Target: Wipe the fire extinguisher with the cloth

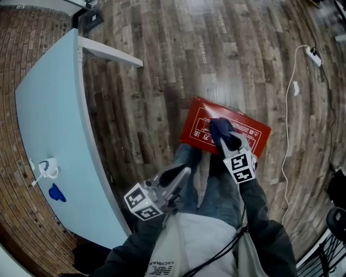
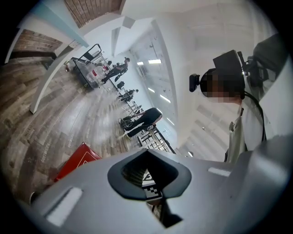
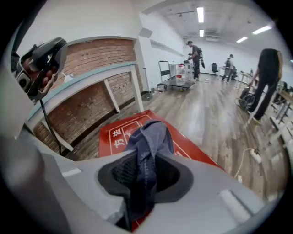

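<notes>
The right gripper (image 1: pixel 228 139) holds a dark cloth (image 1: pixel 219 127) over a red box (image 1: pixel 195 127).

This is looking like a big, open work hall or lab. A wood floor (image 1: pixel 162 65) is running far back under long lights (image 3: pixel 200 13) that are shining on a white ceiling. People (image 3: pixel 194 51) are standing by a cart (image 3: pixel 176 80) at the far end. A brick wall (image 3: pixel 91 57) is running behind a long pale blue table (image 1: pixel 59 124). A white cable (image 1: pixel 287 124) is lying on the floor.
</notes>
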Motion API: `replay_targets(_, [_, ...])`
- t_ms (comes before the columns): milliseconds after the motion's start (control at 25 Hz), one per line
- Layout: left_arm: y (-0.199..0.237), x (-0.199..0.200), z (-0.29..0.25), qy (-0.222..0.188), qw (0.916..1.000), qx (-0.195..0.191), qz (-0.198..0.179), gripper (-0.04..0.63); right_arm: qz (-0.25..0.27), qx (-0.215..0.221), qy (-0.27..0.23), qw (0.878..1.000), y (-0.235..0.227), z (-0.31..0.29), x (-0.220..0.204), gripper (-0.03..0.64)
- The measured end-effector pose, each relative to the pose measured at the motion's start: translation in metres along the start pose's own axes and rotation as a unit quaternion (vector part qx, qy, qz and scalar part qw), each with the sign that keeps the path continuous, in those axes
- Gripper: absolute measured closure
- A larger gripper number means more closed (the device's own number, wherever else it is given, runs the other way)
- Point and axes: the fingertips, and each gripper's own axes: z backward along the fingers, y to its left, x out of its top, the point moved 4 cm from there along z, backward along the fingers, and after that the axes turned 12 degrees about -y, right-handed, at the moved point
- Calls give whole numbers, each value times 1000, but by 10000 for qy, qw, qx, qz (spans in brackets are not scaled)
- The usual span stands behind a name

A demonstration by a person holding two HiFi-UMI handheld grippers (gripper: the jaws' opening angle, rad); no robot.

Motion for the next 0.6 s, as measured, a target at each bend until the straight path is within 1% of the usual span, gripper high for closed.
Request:
replay_targets(40, [0,1,0,13,10000,-16,13,592,-183,-246,-6,9995,-10,10,-8,524])
replay_targets(120, [2,4,-2,45,10000,-75,15,592,-672,-774,18,9947,-34,34,-25,525])
replay_targets(160, [2,8,-4,49,9999,-110,5,592,-849,-955,59,9918,-43,44,-32,525])
replay_targets(200, [3,12,-6,47,9999,-144,-8,592,-970,-1040,101,9898,-49,51,-36,525])
replay_targets(320, [2,27,-12,51,9996,-258,-50,592,-1181,-963,83,9883,-45,62,-26,498])
replay_targets(400, [-4,40,-16,42,9992,-391,-75,592,-1217,-952,-52,9880,-32,74,-4,459])
replay_targets(480, [-14,55,-17,22,9985,-533,-82,592,-1224,-969,-143,9876,-12,92,21,406])
replay_targets(600, [-29,81,-21,-37,9969,-767,-145,592,-1307,-1021,-208,9859,13,120,56,397])
